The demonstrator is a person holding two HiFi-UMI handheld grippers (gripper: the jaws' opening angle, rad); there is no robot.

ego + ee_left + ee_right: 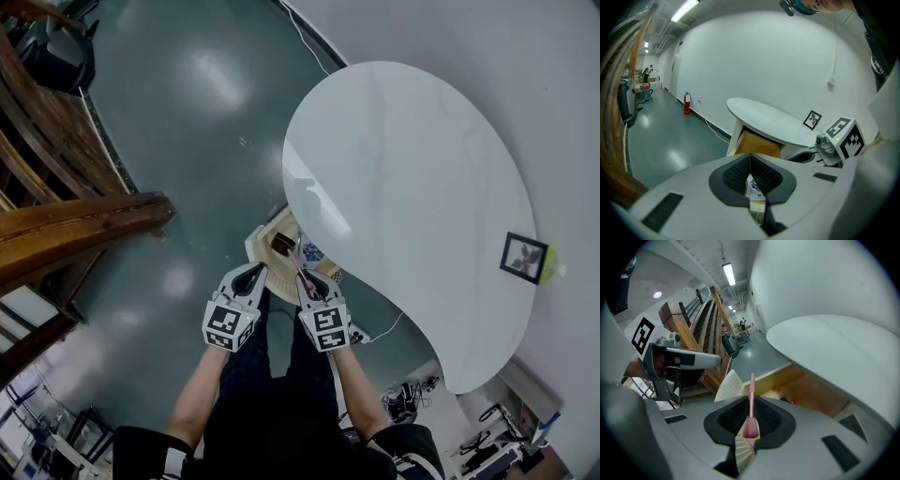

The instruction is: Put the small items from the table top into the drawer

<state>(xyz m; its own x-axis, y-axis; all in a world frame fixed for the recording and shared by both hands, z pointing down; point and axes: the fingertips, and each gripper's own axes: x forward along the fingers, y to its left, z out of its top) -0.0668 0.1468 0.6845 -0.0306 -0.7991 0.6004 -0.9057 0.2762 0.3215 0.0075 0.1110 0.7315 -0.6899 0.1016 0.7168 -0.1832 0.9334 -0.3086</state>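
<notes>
1. the right gripper [751, 399] is closed on a thin pink brush [752, 383]. its handle sticks out ahead of the jaws and its wider end sits between the pads.
2. the left gripper [750, 155] is empty, its pads pressed together. it hangs just to the left of the right one, and the two are close but apart.
3. just ahead of both grippers, the white table [422, 187] juts out above the open drawer [801, 385] and covers its back part.
4. the drawer's white ribbed front [727, 386] stands to the left of the brush tip, near the jaws.
5. inside the drawer, ahead of and below the grippers, lie a blue-patterned item [312, 251] and a dark brown thing [281, 242] - too small to name.
6. far ahead and to the right, a small framed picture [523, 257] stands at the table's edge.
7. well to the left of the left gripper runs a wooden stair rail [75, 230], and a white cable [305, 42] trails on the floor beyond the table.
</notes>
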